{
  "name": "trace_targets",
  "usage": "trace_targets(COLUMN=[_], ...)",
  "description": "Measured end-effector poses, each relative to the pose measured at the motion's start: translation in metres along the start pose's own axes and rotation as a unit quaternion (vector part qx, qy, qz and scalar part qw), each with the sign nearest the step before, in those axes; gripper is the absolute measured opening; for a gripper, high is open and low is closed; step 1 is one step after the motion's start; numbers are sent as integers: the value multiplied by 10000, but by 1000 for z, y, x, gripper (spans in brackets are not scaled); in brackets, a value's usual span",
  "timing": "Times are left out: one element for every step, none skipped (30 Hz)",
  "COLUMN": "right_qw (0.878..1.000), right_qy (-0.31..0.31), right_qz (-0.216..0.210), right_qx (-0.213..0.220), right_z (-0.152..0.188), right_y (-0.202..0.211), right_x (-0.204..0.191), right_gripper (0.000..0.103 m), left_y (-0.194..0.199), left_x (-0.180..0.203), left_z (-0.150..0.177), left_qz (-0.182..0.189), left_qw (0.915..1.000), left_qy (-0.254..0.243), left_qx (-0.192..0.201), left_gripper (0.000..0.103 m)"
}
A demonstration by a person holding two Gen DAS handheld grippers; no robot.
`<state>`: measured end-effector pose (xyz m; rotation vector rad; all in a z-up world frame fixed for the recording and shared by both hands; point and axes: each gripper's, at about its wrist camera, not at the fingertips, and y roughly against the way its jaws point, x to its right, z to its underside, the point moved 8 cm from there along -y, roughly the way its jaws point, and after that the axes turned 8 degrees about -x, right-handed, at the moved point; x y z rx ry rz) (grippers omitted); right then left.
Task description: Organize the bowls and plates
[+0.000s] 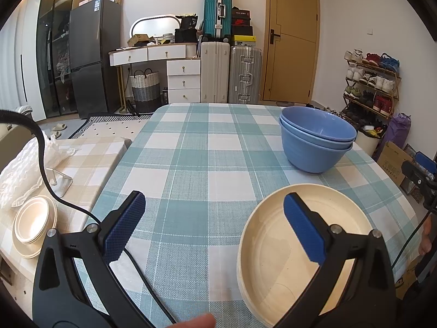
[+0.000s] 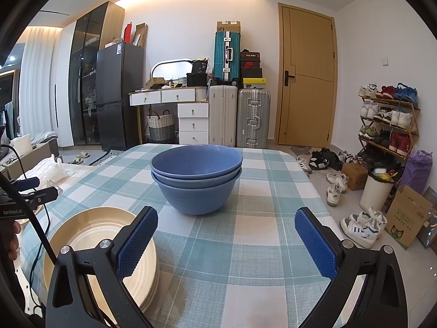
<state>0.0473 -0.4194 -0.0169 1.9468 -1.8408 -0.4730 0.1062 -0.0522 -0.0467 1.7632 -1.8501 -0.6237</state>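
A stack of blue bowls (image 1: 316, 139) stands on the checked tablecloth at the far right; in the right wrist view the blue bowls (image 2: 196, 180) sit straight ahead. A stack of cream plates (image 1: 273, 251) lies near the front edge, and shows at the lower left in the right wrist view (image 2: 92, 235). My left gripper (image 1: 215, 227) is open and empty, its right finger over the plates. My right gripper (image 2: 226, 243) is open and empty, short of the bowls. More cream bowls on a plate (image 1: 34, 222) rest on the side table at left.
The table (image 1: 191, 164) has a teal and white checked cloth. A lower side table (image 1: 82, 158) with a beige cloth holds plastic wrap and a metal stand. A black cable (image 1: 142, 270) trails over the near left edge. Shoes and boxes lie on the floor at right.
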Motion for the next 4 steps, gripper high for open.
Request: trace_targets(right_qw=[10000, 10000, 10000, 10000], right_qy=[-6, -7, -2, 2], right_qz=[4, 1, -2, 3], right_qx=[5, 3, -4, -6], right_z=[0, 1, 1, 1], right_y=[1, 1, 1, 1], right_x=[0, 0, 0, 0], right_gripper=[102, 102, 102, 102], left_y=[0, 0, -1, -1], left_x=[0, 0, 0, -1], left_z=[0, 0, 0, -1], left_qz=[4, -8, -20, -15], left_qw=[10000, 10000, 10000, 10000], left_qy=[0, 2, 0, 4], left_qx=[15, 34, 39, 34], left_gripper=[101, 101, 101, 101])
